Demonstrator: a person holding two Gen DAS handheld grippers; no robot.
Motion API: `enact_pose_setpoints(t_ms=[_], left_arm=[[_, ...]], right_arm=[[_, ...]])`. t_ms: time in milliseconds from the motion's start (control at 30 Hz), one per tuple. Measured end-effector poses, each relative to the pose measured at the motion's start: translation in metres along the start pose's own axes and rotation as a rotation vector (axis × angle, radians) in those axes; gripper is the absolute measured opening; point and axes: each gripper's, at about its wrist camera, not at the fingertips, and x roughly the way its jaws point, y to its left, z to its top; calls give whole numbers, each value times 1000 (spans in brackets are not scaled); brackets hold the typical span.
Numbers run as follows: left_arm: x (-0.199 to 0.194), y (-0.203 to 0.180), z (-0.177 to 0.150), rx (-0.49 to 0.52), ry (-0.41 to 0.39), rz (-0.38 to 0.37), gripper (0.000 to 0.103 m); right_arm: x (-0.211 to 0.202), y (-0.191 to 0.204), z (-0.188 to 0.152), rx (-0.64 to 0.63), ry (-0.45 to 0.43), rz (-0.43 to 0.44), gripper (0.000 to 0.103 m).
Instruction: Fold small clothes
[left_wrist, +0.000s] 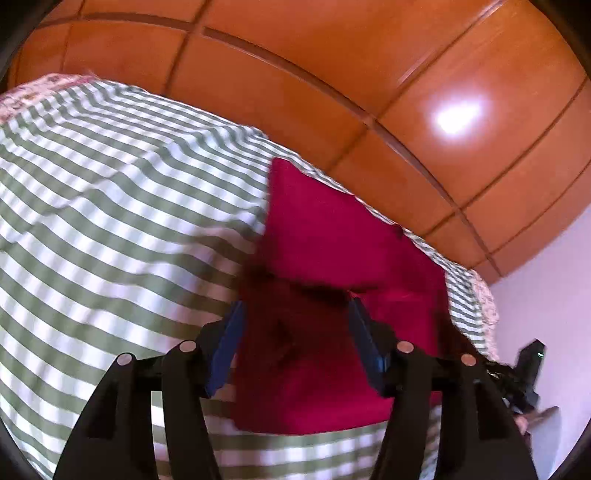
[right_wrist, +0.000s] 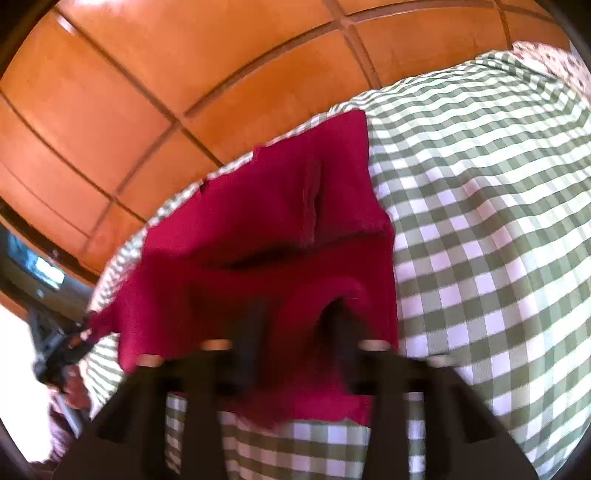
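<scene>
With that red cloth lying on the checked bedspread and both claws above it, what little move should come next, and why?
Probably lift both clear. The left gripper and right gripper stand open over the red garment, whose near part is already folded over on the checked bedspread. Neither seems to pinch the cloth, so pulling back lets the fold be checked before the next one.

A bed carries everything, covered by a green-and-white checked sheet drawn fairly smooth with soft ripples. A red garment lies directly on the sheet near the bed's far edge, partly folded over itself. A floral-patterned fabric shows at the bed's corner.
</scene>
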Motion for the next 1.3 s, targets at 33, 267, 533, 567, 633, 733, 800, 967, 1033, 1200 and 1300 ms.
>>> enact_pose_setpoints(t_ms=[33,267,533,567,633,733,800,967,1033,1200,1300], left_arm=[[0,11,-2,-12,10,6,57],[4,42,-56,-4,98,-12,62],[23,15,-79,62,108,-26,49],[25,11,-77,75,102,-9,41],[29,7,-75,104,122,21,23],[19,8,-77,116,124,9,16],[6,10,-83,128,124,-4,13],[-25,22,-113,116,164,-37,13],[-37,25,-136,118,199,-46,13],[-52,26,-161,117,222,-45,27],[-54,32,-145,84,175,-22,43]], right_arm=[[-4,-3,-1,12,-19,-10,83],[-21,-37,-34,81,18,-57,87],[2,-8,-63,-154,4,-184,62],[6,-7,-60,-155,-2,-178,51],[14,-2,-52,-168,0,-176,29],[10,7,-53,-190,14,-171,20],[-1,9,-57,-188,16,-140,19],[-36,11,-85,-221,85,-80,19],[-44,7,-102,-233,128,-90,19],[-58,-3,-124,-220,177,-140,44],[-64,4,-116,-258,131,-183,71]])
